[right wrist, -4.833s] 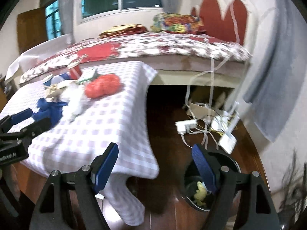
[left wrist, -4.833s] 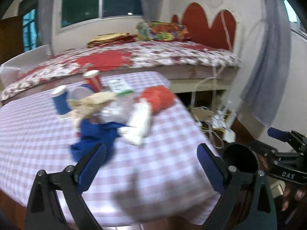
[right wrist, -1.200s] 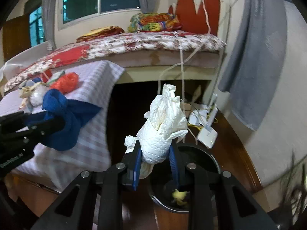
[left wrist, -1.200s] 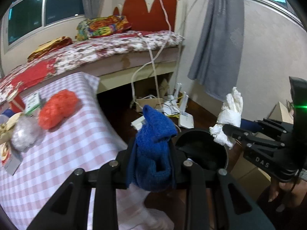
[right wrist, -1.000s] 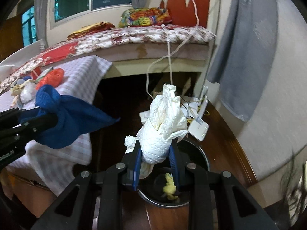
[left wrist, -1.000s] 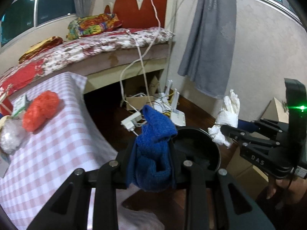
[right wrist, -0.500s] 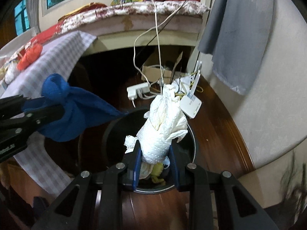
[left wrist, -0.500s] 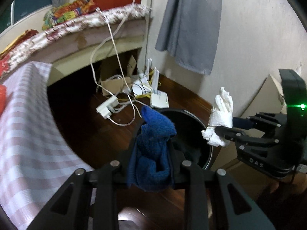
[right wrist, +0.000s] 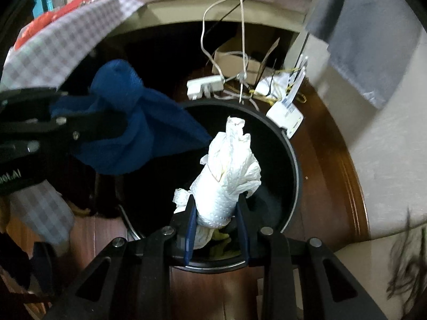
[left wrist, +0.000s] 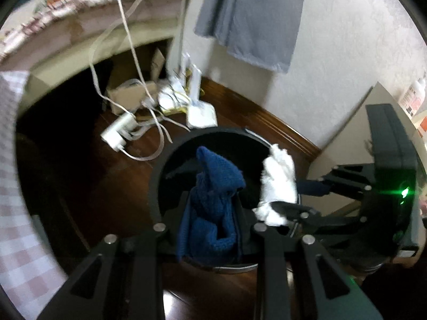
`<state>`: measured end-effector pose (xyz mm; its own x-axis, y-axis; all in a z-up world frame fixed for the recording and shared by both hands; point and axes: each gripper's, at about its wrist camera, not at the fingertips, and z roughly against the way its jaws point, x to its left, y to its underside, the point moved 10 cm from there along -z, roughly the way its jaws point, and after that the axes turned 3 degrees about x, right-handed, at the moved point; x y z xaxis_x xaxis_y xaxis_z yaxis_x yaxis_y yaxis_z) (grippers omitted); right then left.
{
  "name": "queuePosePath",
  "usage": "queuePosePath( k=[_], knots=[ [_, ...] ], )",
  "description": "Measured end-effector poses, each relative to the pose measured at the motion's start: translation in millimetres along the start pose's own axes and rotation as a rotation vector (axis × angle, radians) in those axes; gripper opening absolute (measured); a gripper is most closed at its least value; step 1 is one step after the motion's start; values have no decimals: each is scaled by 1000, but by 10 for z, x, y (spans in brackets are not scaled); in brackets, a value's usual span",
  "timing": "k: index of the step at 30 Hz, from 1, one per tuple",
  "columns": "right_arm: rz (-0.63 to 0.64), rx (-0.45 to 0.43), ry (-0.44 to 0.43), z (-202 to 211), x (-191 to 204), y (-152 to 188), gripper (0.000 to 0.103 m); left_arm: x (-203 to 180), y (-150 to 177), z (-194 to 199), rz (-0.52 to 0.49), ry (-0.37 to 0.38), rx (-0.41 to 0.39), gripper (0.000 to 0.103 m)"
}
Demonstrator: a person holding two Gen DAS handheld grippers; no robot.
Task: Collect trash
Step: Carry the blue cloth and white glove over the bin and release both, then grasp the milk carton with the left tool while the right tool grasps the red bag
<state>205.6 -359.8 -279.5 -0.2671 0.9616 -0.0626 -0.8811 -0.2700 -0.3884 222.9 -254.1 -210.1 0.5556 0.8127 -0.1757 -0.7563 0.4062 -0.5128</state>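
Note:
My left gripper [left wrist: 210, 221] is shut on a blue knitted cloth [left wrist: 213, 200] and holds it above the open black trash bin [left wrist: 160, 176]. My right gripper [right wrist: 216, 221] is shut on a crumpled white paper towel [right wrist: 229, 170] over the same bin [right wrist: 293, 160]. In the left wrist view the right gripper [left wrist: 280, 208] comes in from the right with the white towel [left wrist: 279, 184] over the bin's right rim. In the right wrist view the left gripper [right wrist: 88, 125] enters from the left with the blue cloth [right wrist: 128, 122]. Yellow scraps [right wrist: 221, 237] lie in the bin.
The checked tablecloth's edge [left wrist: 10, 186] hangs at the left, also in the right wrist view [right wrist: 66, 40]. A power strip [left wrist: 117, 130], white cables [left wrist: 128, 40], a router [right wrist: 285, 117] and a cardboard box [right wrist: 240, 58] lie on the wooden floor behind the bin. A grey curtain [left wrist: 253, 18] hangs on the wall.
Both grippers have moved down and forward from beside the table until they hang over the bin's mouth. Each still holds its item. The bin now fills the middle of both views.

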Motion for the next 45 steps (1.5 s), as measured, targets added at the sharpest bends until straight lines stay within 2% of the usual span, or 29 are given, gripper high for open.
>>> queuePosePath(
  k=[1, 2, 3, 4, 7, 10, 16, 17, 19, 26, 36, 45],
  knots=[
    [12, 16, 24, -65, -31, 22, 41, 26, 6, -40, 16, 1, 8, 48],
    [9, 21, 93, -116, -127, 44, 51, 63, 5, -53, 25, -15, 10, 68],
    [-2, 10, 137, -118, -203, 49, 73, 98, 3, -39, 33, -32, 4, 75],
    [-10, -1, 149, -113, -244, 47, 78, 134, -2, -4, 38, -51, -9, 83],
    [-66, -3, 157, -81, -405, 64, 79, 227, 12, 84, 53, -109, -32, 100],
    [-121, 11, 165, -70, -535, 97, 79, 273, 42, 116, 32, -170, -35, 100],
    [-209, 25, 132, 34, -614, 151, 79, 331, 46, 155, 38, -217, -52, 101],
    [-226, 30, 120, 44, -613, 156, 81, 319, 44, 190, 39, -220, -54, 101],
    [-265, 23, 124, 152, -635, 163, 92, 309, 39, 303, 42, -242, -66, 101],
    [-319, -59, 139, 643, -555, 94, 97, 225, -53, 734, 45, -268, -135, 102],
    [-342, -126, 77, 1194, -194, -55, 98, 269, -54, 1337, 85, -305, -218, 102],
    [-228, -194, 18, 1564, 380, -445, 98, 594, 90, 1866, 173, -366, -283, 102]
  ],
)
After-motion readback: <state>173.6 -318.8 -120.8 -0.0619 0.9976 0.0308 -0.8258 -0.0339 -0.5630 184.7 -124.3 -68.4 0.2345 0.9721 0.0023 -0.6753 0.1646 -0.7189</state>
